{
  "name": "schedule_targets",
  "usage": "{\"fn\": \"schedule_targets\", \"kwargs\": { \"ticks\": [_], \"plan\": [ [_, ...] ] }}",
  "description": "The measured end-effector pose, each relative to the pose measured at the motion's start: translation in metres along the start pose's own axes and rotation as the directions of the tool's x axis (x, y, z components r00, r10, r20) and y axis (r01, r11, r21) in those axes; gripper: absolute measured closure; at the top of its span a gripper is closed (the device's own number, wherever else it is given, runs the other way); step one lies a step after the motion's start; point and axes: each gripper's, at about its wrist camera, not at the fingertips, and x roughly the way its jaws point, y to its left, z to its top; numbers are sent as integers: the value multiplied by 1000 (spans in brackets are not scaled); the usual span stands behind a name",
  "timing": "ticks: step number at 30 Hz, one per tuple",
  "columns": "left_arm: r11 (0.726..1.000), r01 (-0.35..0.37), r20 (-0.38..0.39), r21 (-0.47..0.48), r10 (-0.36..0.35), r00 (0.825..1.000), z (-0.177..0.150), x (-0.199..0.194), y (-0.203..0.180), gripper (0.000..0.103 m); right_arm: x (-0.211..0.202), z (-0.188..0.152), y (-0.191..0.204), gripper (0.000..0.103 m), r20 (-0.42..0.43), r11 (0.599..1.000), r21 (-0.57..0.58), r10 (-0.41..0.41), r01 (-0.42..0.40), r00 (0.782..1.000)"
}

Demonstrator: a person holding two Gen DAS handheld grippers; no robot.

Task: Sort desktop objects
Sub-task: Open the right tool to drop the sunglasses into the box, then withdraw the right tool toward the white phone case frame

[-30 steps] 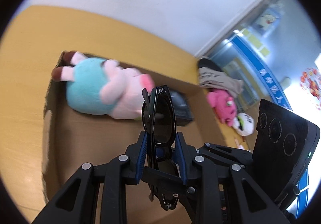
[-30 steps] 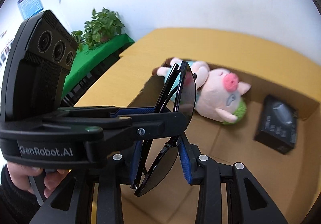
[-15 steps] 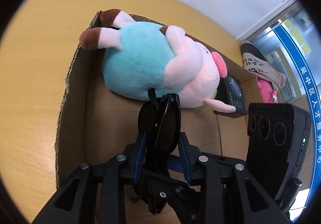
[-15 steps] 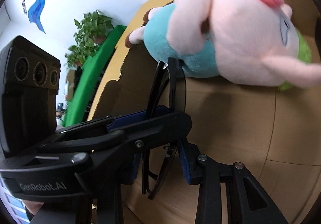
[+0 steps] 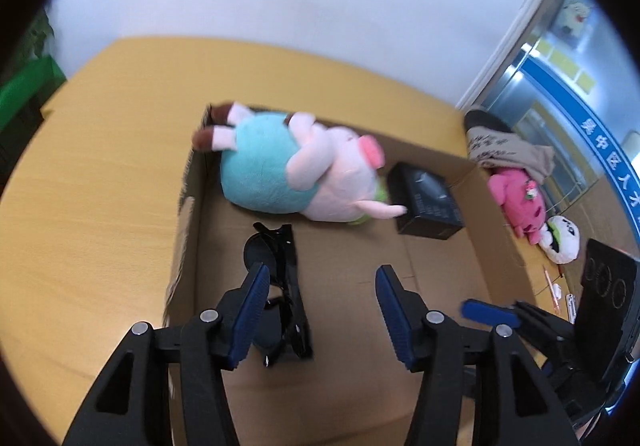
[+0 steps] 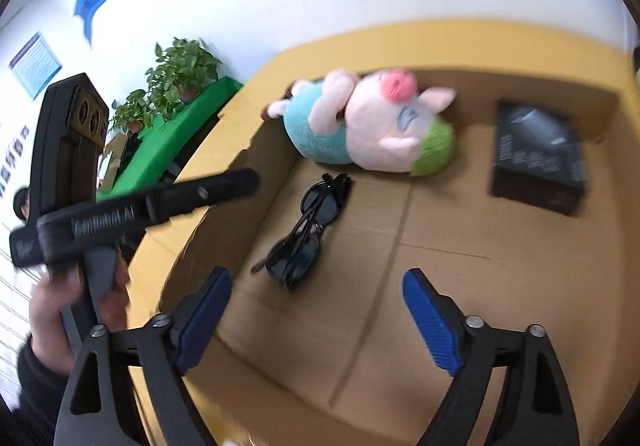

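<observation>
A yellow wooden desk is carrying an open cardboard box, which is sitting toward the desk's far edge. Inside the box, a plush pig in a teal shirt is lying on its side along the far wall, at the far left corner. A black carton is resting near the far right corner, just beside the pig's head. A folded pair of black sunglasses is lying on the box floor, near the left wall and in front of the pig, touched by neither gripper.

The right gripper is hovering over the near part of the box, its jaws opening wide with nothing between them. The left gripper is hanging over the box too, its jaws opening and gripping nothing; in its own view the sunglasses are showing just behind its left pad. A hand is gripping its handle. Beyond the box's right wall, a pink plush toy and a white one are lying on the desk.
</observation>
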Motion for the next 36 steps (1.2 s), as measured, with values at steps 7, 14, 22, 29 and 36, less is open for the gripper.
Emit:
{"fn": "schedule_targets", "kwargs": {
  "ticks": [7,14,22,29,36],
  "plan": [
    [995,-57,121,80,47,992,-40,-49,-36,27,-62,-29,5,6,102,994,-52,-93,99,990],
    [991,-78,171,106,59,983,-78,-73,-59,27,-88,-60,14,6,130,989,-60,-123,132,984],
    [994,-46,150,97,31,988,-100,-70,-71,28,-109,-82,15,40,174,986,-57,-145,157,974],
    [996,-19,106,83,10,994,-118,-60,-71,87,-106,-102,5,57,110,988,-56,-138,145,984],
    [997,-28,146,68,17,989,-134,-72,-66,34,-113,-124,-12,15,112,986,5,-167,168,980]
  ]
}}
